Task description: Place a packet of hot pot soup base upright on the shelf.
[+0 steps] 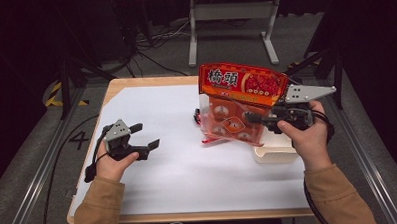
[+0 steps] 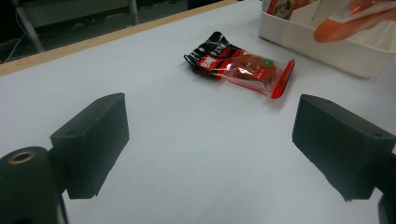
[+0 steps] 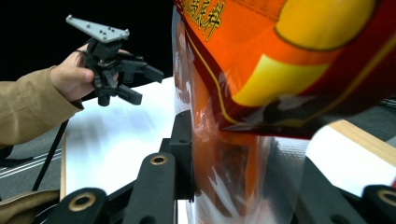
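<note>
A large, soft, crinkly snack bag [image 1: 238,103] is pinched by the right gripper [image 1: 257,118]; likely light and slippery, best gripped at its edge. The left gripper [image 1: 143,135] is held open.

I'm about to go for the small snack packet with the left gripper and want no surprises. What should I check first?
1. Left gripper open and empty: ok.
2. Small snack packet lies flat on the table, ahead of the jaws: ok.
3. Path to it free: ok.
4. Right gripper grips the large orange snack bag: ok.
5. Bag clear of the white bin: cannot tell.
</note>
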Demonstrator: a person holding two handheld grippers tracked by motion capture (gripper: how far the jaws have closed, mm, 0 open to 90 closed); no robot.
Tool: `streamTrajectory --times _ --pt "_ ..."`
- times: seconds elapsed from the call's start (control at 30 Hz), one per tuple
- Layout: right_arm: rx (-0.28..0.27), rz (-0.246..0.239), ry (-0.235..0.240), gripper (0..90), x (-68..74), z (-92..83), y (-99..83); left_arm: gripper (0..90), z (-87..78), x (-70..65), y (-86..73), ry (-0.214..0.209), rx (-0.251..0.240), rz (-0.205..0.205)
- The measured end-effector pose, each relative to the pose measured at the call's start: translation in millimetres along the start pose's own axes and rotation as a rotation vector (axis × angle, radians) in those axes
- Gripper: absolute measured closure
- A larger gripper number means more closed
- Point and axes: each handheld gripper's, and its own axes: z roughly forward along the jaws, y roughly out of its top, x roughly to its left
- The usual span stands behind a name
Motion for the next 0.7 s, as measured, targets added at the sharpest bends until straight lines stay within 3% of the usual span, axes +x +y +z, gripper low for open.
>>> streamTrajectory --times 0.7 --pt "-0.029 0.032 -0.154 70.3 -27.6 -43.5 -7.2 11.5 -0.2 6.4 -8.1 0.018 0.014 -0.008"
